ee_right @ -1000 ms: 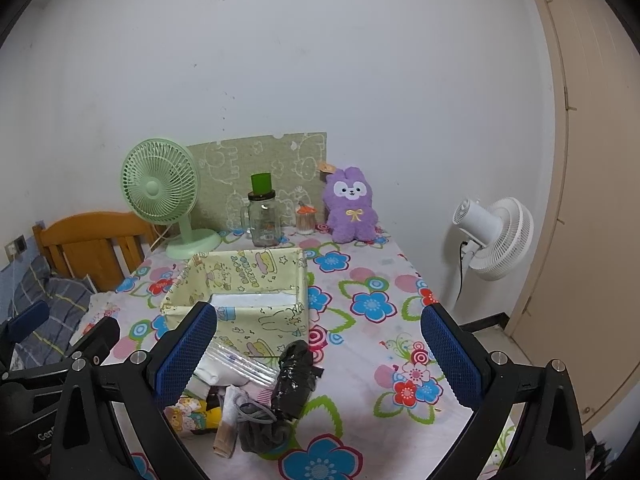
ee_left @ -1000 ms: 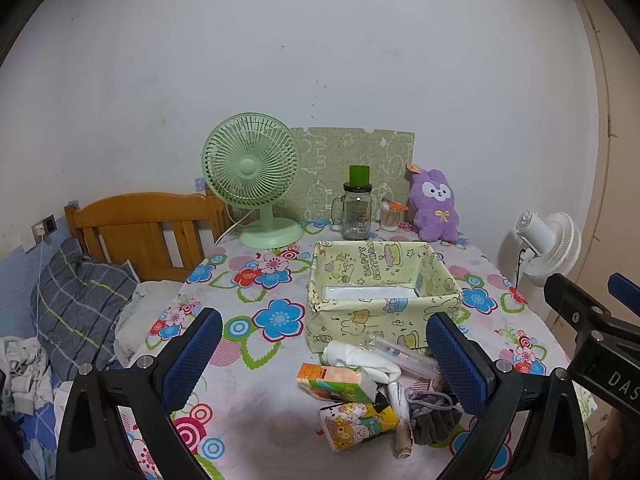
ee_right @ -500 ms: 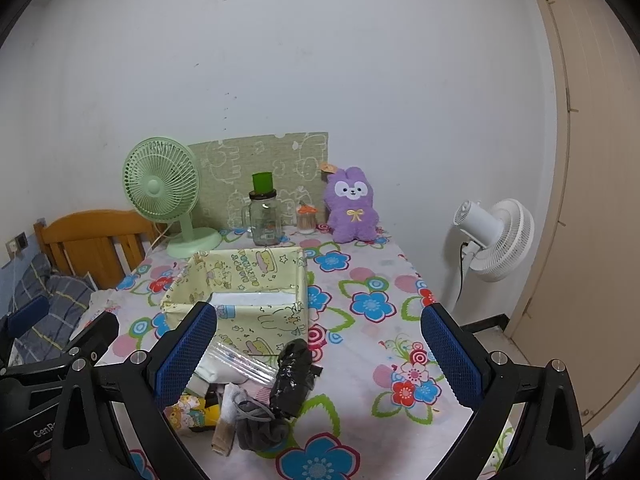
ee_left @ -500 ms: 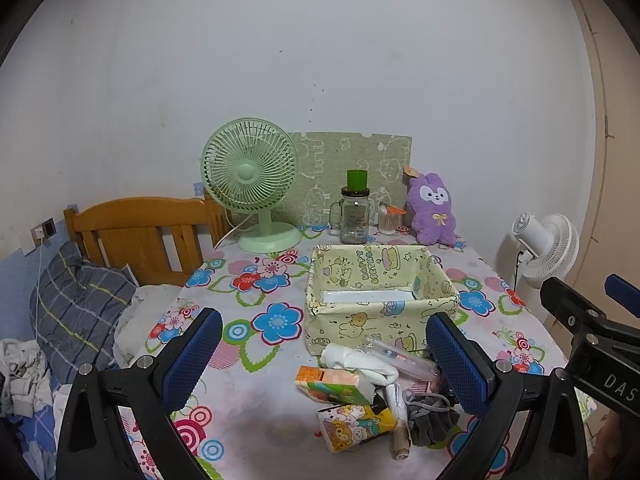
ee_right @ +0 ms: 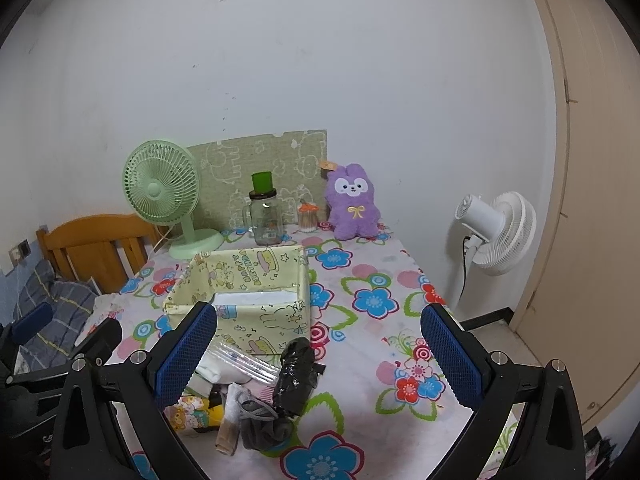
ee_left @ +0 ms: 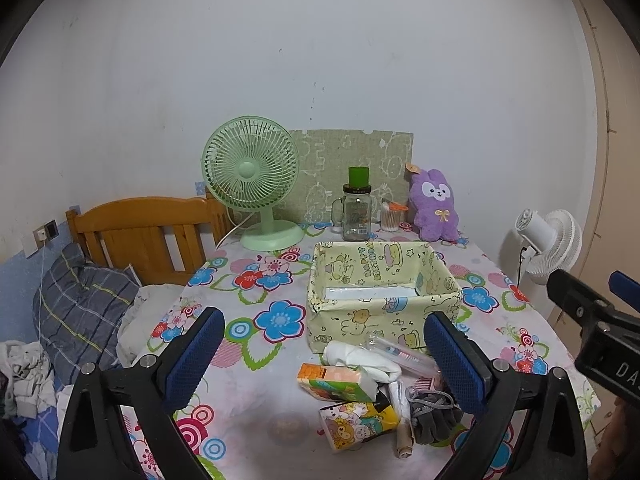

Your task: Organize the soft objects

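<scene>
Both grippers hang above the near end of a table covered with a flowered tablecloth (ee_left: 256,396), and neither touches anything. The left gripper (ee_left: 324,356) has its blue-padded fingers (ee_left: 192,356) spread wide with nothing between them; the right gripper (ee_right: 318,352) is spread just as wide and is likewise empty. The landmark is a pale yellow fabric box (ee_left: 380,308) printed with cartoon animals, standing open near the middle of the table. The soft things lie in a loose heap just in front of the box, on the side nearest the cameras: a white rolled cloth (ee_left: 360,360) closest to the box, a grey knitted piece (ee_left: 434,414) in front of it, and a black crinkled bundle (ee_right: 296,376) beside the box's near right corner. Mixed into the same heap are an orange tissue pack (ee_left: 334,382), a yellow cartoon tissue pack (ee_left: 356,424) and a clear plastic sleeve (ee_right: 244,364). Behind the box, against the wall, stand a green table fan (ee_left: 256,188), a glass jar with a green lid (ee_left: 356,212) and a purple plush rabbit (ee_left: 434,208). To the right of the box, off the table, stands a white floor fan (ee_right: 500,232).
</scene>
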`<action>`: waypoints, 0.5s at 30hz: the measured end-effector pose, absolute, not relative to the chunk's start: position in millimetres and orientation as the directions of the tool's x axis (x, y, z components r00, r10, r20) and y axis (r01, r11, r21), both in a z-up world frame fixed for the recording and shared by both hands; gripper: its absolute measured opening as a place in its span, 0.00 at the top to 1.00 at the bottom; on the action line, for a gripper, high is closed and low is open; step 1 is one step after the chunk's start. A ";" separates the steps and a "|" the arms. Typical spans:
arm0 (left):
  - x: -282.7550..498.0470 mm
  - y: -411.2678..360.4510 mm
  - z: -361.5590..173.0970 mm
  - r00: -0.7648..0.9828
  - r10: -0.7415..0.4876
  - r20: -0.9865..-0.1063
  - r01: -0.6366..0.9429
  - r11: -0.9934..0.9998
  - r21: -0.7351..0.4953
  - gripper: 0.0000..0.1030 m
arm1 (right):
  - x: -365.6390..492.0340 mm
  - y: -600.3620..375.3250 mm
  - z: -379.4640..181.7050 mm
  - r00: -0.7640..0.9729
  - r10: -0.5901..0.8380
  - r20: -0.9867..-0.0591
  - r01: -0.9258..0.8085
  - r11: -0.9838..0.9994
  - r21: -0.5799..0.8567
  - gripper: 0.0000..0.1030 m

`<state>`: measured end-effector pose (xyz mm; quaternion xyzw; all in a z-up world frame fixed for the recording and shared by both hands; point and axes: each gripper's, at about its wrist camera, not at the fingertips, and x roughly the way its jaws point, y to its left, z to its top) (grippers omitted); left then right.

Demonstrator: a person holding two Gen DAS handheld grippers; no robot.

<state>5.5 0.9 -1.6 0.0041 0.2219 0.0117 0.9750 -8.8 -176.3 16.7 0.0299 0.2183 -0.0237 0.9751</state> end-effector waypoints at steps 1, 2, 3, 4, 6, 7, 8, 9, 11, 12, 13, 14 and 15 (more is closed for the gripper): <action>5.6 1.1 -2.0 0.900 0.023 -0.434 -0.020 1.000 0.012 0.02 | -9.2 -176.9 16.5 0.904 -0.034 -0.426 0.060 0.997 0.048 0.00; 5.7 1.1 -2.3 0.900 0.022 -0.436 -0.019 1.000 0.011 0.02 | -9.3 -177.5 15.9 0.904 -0.033 -0.426 0.060 0.997 0.050 0.00; 5.7 0.8 -2.5 0.900 0.020 -0.436 -0.017 1.000 0.010 0.02 | -9.4 -177.6 16.0 0.904 -0.033 -0.425 0.060 0.997 0.050 0.01; 6.1 0.2 -3.3 0.899 0.018 -0.437 -0.015 1.000 0.011 0.02 | -9.3 -177.6 15.8 0.905 -0.034 -0.425 0.060 0.997 0.049 0.02; 6.5 -0.9 -3.8 0.899 0.015 -0.438 -0.011 1.000 0.012 0.02 | -10.0 -177.3 15.5 0.906 -0.035 -0.421 0.059 0.997 0.044 0.04; 6.9 -1.5 -4.2 0.898 0.013 -0.439 -0.008 1.000 0.013 0.02 | -9.6 -176.1 15.3 0.907 -0.035 -0.420 0.058 0.997 0.042 0.04; 7.1 -2.1 -4.4 0.898 0.012 -0.441 -0.006 1.000 0.013 0.03 | -9.8 -176.5 15.1 0.907 -0.033 -0.420 0.056 0.998 0.042 0.04; 7.6 -2.3 -5.0 0.897 0.009 -0.442 -0.004 1.000 0.013 0.03 | -9.8 -176.7 15.0 0.907 -0.032 -0.420 0.055 0.998 0.043 0.05; 8.8 -2.9 -6.3 0.895 0.006 -0.446 -0.001 1.000 0.012 0.03 | -9.1 -175.9 14.4 0.906 -0.030 -0.421 0.053 0.998 0.042 0.05; 9.5 -3.0 -7.0 0.894 0.005 -0.448 0.000 1.000 0.011 0.04 | -8.6 -175.8 14.3 0.906 -0.030 -0.422 0.053 0.998 0.043 0.05; 10.4 -3.2 -7.9 0.893 0.002 -0.451 0.002 1.000 0.009 0.04 | -8.1 -175.7 13.9 0.906 -0.029 -0.423 0.052 0.998 0.044 0.05; 10.8 -3.5 -8.6 0.892 0.001 -0.452 0.003 1.000 0.008 0.04 | -7.7 -175.5 13.6 0.905 -0.027 -0.424 0.051 0.998 0.045 0.05; 11.8 -3.7 -9.7 0.890 -0.002 -0.455 0.006 1.000 0.007 0.05 | -6.8 -175.6 12.9 0.905 -0.027 -0.425 0.051 0.998 0.046 0.05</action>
